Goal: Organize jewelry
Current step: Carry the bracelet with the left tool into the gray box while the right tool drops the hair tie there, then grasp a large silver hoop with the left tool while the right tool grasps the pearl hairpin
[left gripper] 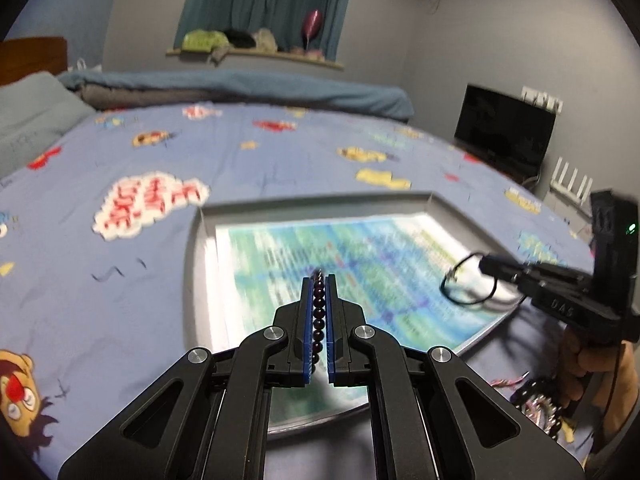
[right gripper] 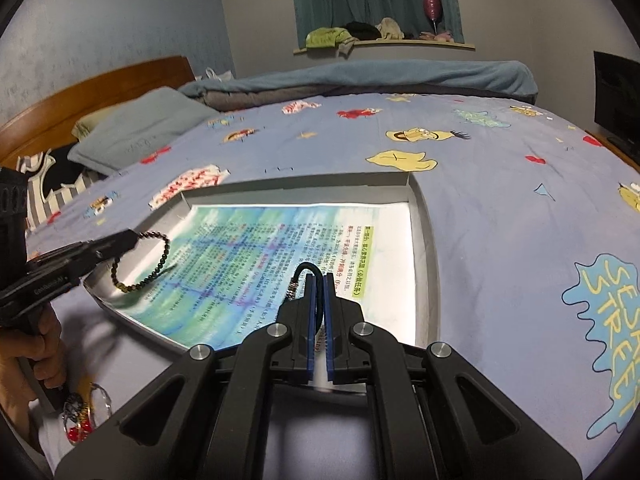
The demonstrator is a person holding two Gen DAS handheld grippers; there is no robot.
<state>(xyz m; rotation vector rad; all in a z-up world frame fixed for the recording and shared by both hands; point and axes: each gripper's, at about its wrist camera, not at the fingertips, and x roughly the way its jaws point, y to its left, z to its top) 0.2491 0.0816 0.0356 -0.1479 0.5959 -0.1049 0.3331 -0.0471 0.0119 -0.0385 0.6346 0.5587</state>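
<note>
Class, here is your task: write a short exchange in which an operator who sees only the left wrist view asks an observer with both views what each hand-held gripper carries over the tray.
Operator: My left hand-held gripper pinches a beaded bracelet, but I see it edge-on. Is the loop whole?
Observer: Yes. The right wrist view shows a closed ring of beads hanging from the fingertips, over the near-left corner of the tray.
Operator: The right hand-held gripper holds a black cord, which is blurred for me. Any detail?
Observer: A small metal clasp sits on the cord, just left of the fingers.
</note>
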